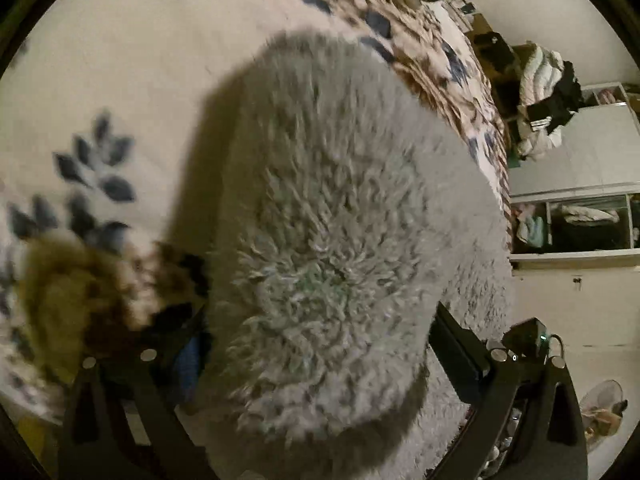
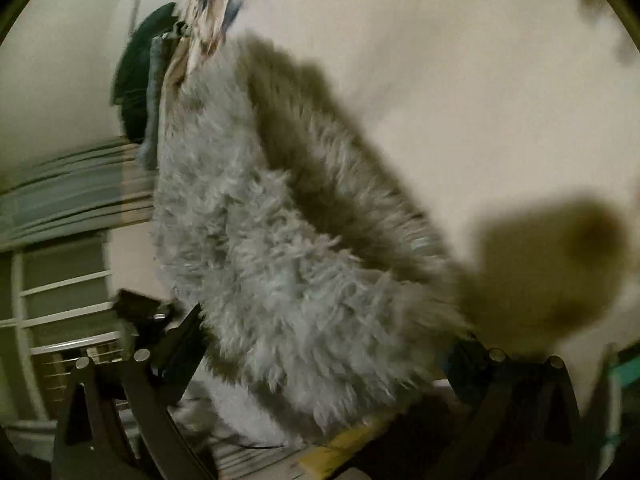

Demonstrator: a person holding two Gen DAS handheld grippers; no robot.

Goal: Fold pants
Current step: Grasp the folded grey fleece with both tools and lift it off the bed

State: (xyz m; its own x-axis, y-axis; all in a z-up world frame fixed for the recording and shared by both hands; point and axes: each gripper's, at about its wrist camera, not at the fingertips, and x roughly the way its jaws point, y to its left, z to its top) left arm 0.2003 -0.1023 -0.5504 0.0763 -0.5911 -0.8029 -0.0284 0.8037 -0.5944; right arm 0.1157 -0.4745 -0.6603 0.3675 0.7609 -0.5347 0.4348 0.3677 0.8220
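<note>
Each gripper clamps fluffy grey pants.

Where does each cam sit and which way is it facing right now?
Left wrist: sits on the left tongs, looking forward along its fingers at fluffy grey pants filling the view, over a leaf-print bedspread; shelves off to the right. Only the black fingers show.
Right wrist: sits on the right tongs, looking along its fingers at the same pants against a plain pale sheet; a window to the left. Only its fingers show.
Shared: the grey pants.
</note>
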